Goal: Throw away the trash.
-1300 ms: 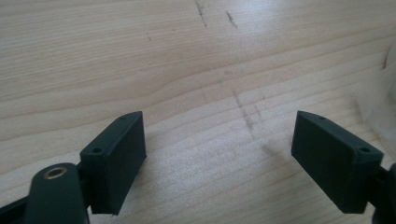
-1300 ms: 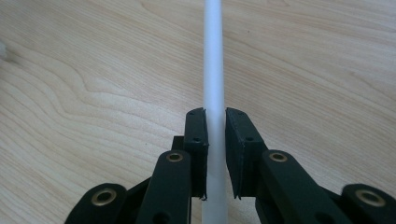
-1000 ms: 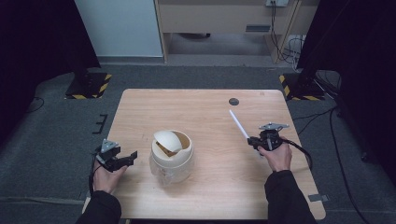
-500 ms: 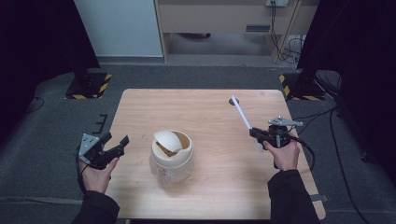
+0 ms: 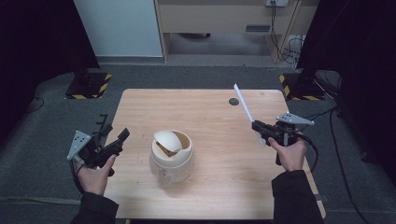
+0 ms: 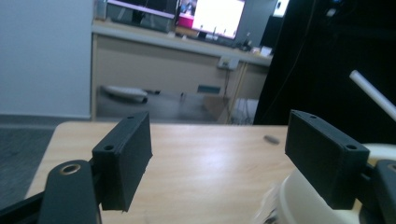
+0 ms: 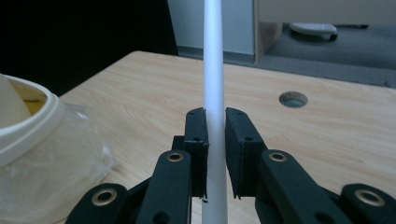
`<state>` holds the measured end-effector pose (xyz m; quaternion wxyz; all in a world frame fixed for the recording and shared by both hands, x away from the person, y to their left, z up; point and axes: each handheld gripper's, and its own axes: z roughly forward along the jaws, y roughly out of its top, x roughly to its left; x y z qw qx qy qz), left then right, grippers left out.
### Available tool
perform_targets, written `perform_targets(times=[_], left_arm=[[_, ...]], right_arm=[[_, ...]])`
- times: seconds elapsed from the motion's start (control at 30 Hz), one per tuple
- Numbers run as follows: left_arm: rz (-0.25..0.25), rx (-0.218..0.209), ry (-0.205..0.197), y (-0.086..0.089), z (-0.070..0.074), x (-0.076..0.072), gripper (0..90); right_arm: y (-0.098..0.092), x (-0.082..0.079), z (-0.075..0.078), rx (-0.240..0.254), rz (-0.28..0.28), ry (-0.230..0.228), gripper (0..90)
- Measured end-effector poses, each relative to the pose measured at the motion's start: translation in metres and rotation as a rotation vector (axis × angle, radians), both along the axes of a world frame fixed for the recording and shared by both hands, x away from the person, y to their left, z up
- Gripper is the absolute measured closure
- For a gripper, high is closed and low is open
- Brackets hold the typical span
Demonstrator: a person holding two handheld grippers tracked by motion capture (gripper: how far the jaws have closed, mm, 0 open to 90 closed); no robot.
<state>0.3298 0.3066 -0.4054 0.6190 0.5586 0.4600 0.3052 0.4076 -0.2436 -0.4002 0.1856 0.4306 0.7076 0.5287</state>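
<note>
A cream cup with a tipped dome lid and clear plastic around its base stands mid-table. My right gripper is shut on a white straw, which slants up and away over the table's right side. In the right gripper view the straw is pinched between the pads of my right gripper, with the cup at the left. My left gripper hovers open off the table's left edge with nothing in it. In its own view the left gripper has wide jaws, the cup low right and the straw far right.
The wooden table has a round cable hole near its back edge. Black-and-yellow stand feet sit on the grey floor at both back corners. A cabinet stands behind, and cables hang at the back right.
Both hands have risen. The right gripper lifted the straw off the table and moved right. The left gripper moved out past the table's left edge, still open.
</note>
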Motion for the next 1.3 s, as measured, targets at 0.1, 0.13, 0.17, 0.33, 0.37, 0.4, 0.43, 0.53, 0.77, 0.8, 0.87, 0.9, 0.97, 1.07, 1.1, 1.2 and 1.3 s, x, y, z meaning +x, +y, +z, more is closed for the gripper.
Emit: perform_targets(times=[0.1,0.13,0.17,0.33,0.37,0.4,0.43,0.53,0.77,0.8,0.87,0.9,0.97,1.07,1.1,1.2,1.3], left_arm=[[-0.024,0.001,-0.027,-0.007,0.006,-0.003,22.2],[-0.032,0.002,-0.036,-0.009,0.008,-0.004,22.2],[-0.041,0.0,-0.041,-0.012,0.011,-0.005,22.4],[-0.093,-0.012,-0.055,-0.025,0.022,-0.008,22.8],[-0.103,-0.009,-0.062,-0.028,0.024,-0.009,22.8],[-0.112,-0.008,-0.069,-0.031,0.026,-0.009,23.1],[-0.124,-0.009,-0.079,-0.035,0.03,-0.008,23.5],[-0.145,-0.013,-0.092,-0.042,0.036,-0.007,24.2],[-0.186,-0.034,-0.108,-0.058,0.049,-0.007,26.1],[-0.188,-0.036,-0.106,-0.06,0.051,-0.007,26.1],[-0.188,-0.045,-0.105,-0.063,0.054,-0.006,26.2],[-0.19,-0.05,-0.109,-0.064,0.055,-0.005,26.7],[-0.197,-0.066,-0.113,-0.07,0.06,-0.002,26.9],[-0.211,-0.076,-0.102,-0.081,0.063,0.001,26.9],[-0.216,-0.075,-0.099,-0.084,0.064,0.002,26.9],[-0.237,-0.073,-0.092,-0.097,0.066,0.006,27.0],[-0.26,-0.081,-0.093,-0.111,0.07,0.01,27.7]], right_arm=[[0.002,-0.003,0.007,0.012,0.011,-0.028,79.6],[0.003,-0.004,0.009,0.019,0.012,-0.034,79.6],[0.003,-0.004,0.011,0.023,0.014,-0.039,79.6],[0.005,-0.007,0.016,0.035,0.027,-0.059,79.5],[0.005,-0.007,0.018,0.039,0.029,-0.065,79.6],[0.006,-0.008,0.019,0.04,0.033,-0.071,79.6],[0.006,-0.008,0.02,0.052,0.039,-0.078,79.6],[0.009,-0.01,0.024,0.065,0.055,-0.102,79.5],[0.015,-0.014,0.03,0.075,0.081,-0.134,79.5],[0.016,-0.014,0.032,0.073,0.082,-0.139,79.5],[0.016,-0.016,0.035,0.075,0.088,-0.152,79.5],[0.016,-0.017,0.037,0.076,0.093,-0.155,79.5],[0.017,-0.018,0.04,0.078,0.098,-0.164,79.5],[0.019,-0.021,0.043,0.082,0.114,-0.177,79.5],[0.02,-0.022,0.044,0.085,0.119,-0.183,79.5],[0.022,-0.024,0.046,0.087,0.13,-0.193,79.5],[0.024,-0.026,0.049,0.089,0.142,-0.202,79.5]])
